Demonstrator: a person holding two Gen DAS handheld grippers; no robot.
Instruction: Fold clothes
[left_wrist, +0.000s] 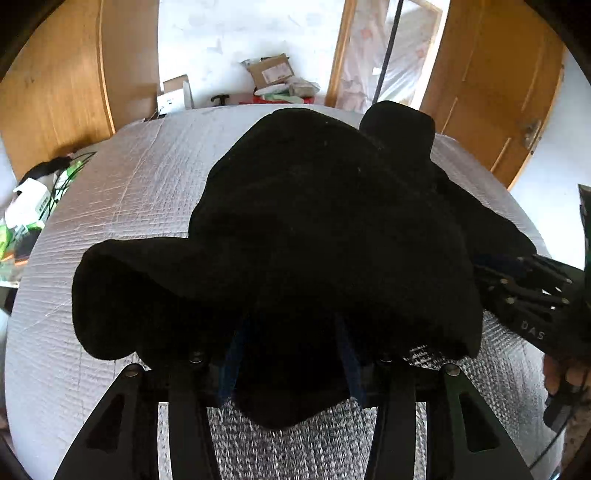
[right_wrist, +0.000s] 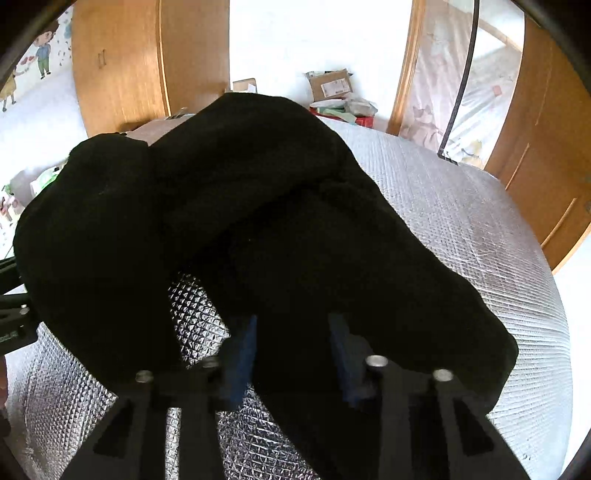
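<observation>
The garment (left_wrist: 314, 229) lay heaped on the counter (left_wrist: 122, 206), reaching from its near edge towards the far one. The left gripper (left_wrist: 291, 354) sat at its near side, the right gripper (left_wrist: 524, 291) at its right. Beyond the counter's far edge stood cardboard boxes (left_wrist: 271, 70), with wooden doors (left_wrist: 495, 88) either side.

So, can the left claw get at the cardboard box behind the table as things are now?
Probably not. The black garment lies between the fingers of the left claw and is heaped in front of it on the silver table cover. The cardboard box sits on the floor beyond the far edge.
</observation>
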